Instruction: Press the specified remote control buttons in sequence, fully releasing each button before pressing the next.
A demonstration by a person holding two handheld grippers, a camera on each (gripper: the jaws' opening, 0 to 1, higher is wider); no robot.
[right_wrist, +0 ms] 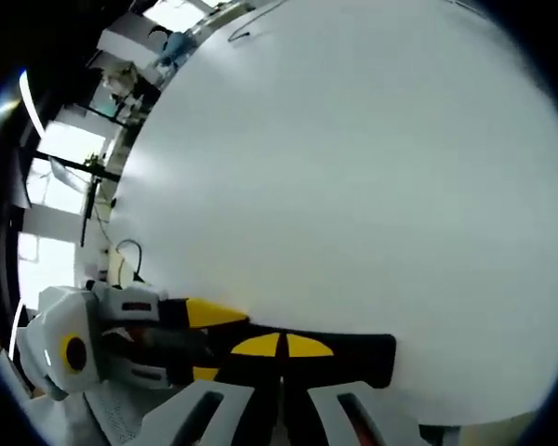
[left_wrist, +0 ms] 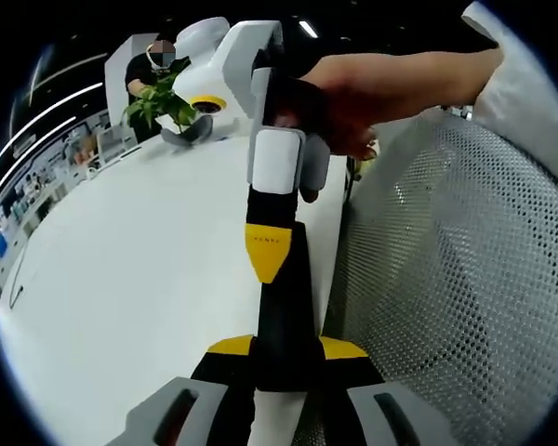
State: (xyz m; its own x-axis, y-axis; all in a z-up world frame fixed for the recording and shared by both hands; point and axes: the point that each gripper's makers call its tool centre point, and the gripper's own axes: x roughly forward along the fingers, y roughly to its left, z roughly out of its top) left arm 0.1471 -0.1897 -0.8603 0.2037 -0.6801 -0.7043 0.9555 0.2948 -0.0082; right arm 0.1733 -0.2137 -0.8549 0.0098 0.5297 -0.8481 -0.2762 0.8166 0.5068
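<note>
Left claw point(left_wrist: 286, 349) is clamped on the black remote point(left_wrist: 293, 311), which points straight away from it, and the pinched-closed right claw point(right_wrist: 284, 346) is already tips-down near the remote's middle.

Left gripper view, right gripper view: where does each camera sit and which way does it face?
Left gripper view: on the left gripper, looking along the black remote in its tongs toward the right gripper and a hand.
Right gripper view: on the right gripper, facing the remote and white table; left gripper enters.
Shared: remote, table, both grippers.
</note>
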